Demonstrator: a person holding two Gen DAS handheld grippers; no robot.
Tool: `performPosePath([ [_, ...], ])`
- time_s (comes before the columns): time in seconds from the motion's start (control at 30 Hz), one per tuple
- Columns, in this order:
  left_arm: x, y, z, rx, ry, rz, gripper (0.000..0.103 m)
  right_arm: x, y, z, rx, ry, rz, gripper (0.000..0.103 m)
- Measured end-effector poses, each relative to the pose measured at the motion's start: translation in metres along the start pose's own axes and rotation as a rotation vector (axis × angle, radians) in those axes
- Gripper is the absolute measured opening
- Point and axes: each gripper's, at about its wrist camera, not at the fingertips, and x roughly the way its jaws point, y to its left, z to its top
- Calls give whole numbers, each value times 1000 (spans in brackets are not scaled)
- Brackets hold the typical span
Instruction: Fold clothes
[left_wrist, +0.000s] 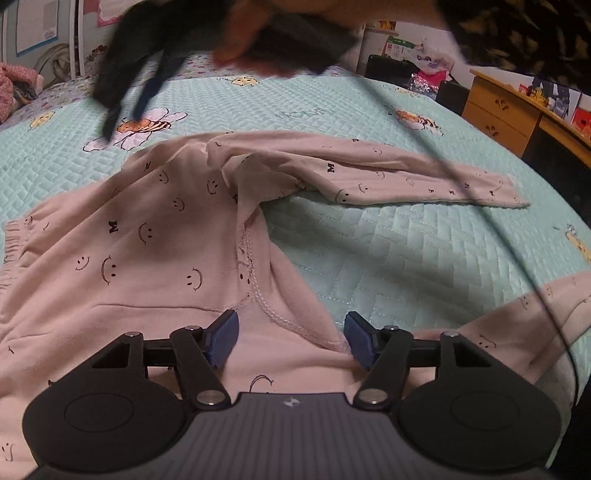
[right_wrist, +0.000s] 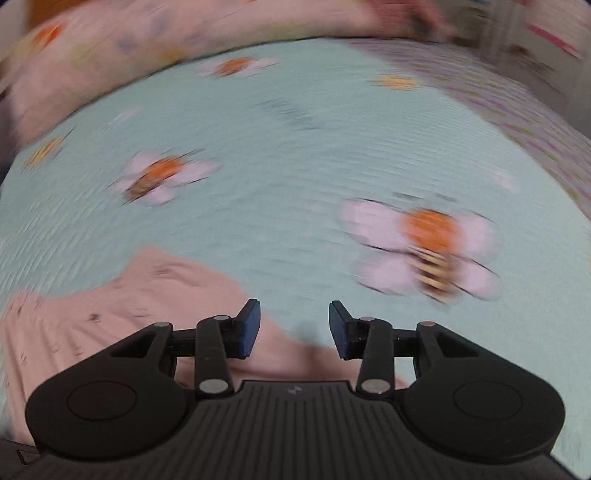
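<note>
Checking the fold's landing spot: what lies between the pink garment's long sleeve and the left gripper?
In the left wrist view, bare mint quilt lies between the sleeve and the left gripper, flanked by the garment's seamed edge.

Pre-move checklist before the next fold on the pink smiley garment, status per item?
1. Left gripper open, nothing clamped: ok; pink smiley-print garment lies under the gap.
2. Right gripper open and empty: ok.
3. Right wrist view sharp enough to aim: not ok, blurred.
4. Garment flat: not ok; long end folded across, fabric bunched at the seam.
5. Black cable clear of the fabric: not ok, crosses it.
6. Mint quilted bedspread free beside the garment: ok.
</note>
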Motion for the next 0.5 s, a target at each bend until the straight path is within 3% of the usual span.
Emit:
performPosePath([
  [0.17, -1, 3, -2, -18, -17, -24, 67, 51, 39, 20, -180, 69, 33, 43],
  [0.27, -1, 5, -3, -26, -21, -37, 68, 64, 34, 22, -162, 101, 54, 43],
  [0.33, -1, 8, -3, -39, -23, -50, 68, 66, 26, 25, -97, 126, 100, 34],
  [0.4, -1, 11, -3, -55, -24, -65, 68, 68, 23, 30, -46, 147, 131, 2],
  [0.5, -3, 16, -4, -87, -24, -88, 68, 71, 34, 36, -72, 137, 91, 2],
])
